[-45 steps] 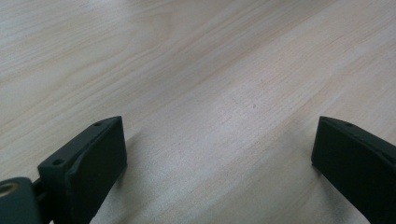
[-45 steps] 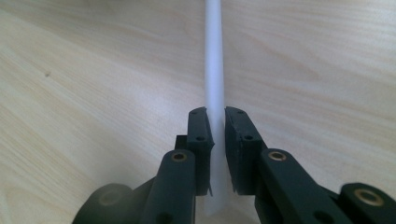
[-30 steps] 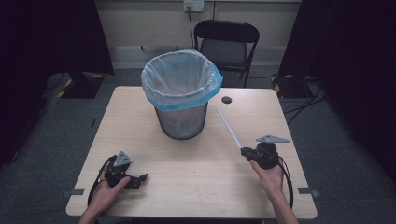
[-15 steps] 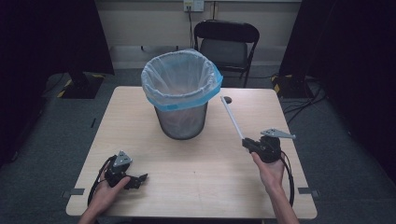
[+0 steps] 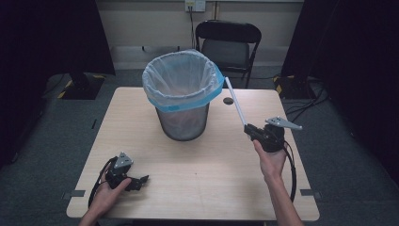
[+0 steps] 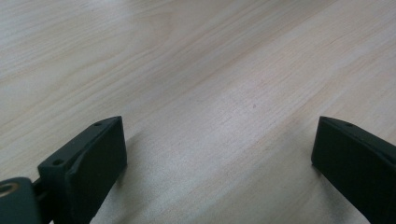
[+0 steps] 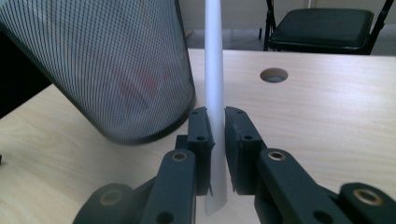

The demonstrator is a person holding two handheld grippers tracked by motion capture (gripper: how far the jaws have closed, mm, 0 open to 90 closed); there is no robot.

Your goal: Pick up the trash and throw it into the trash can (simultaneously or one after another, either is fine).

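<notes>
A long white straw (image 5: 235, 102) (image 7: 214, 70) is clamped between the jaws of my right gripper (image 5: 250, 131) (image 7: 216, 122), which is shut on its lower end. The straw slants up and away, its far tip near the rim of the black mesh waste bin (image 5: 182, 121) (image 7: 107, 70) lined with a blue-edged plastic bag (image 5: 181, 77). The right gripper hovers above the table to the right of the bin. My left gripper (image 5: 139, 181) (image 6: 219, 154) rests low over the wooden table (image 5: 211, 165) near its front left corner, jaws wide open with bare wood between them.
A round cable hole (image 5: 228, 100) (image 7: 273, 74) sits in the table behind the straw. A black folding chair (image 5: 228, 44) (image 7: 322, 21) stands beyond the far edge. Dark curtains flank the room and cables lie on the floor at the right.
My right gripper has risen with the straw and drifted toward the bin, so the straw's tip now reaches near the bag's rim. The left gripper has stayed put.
</notes>
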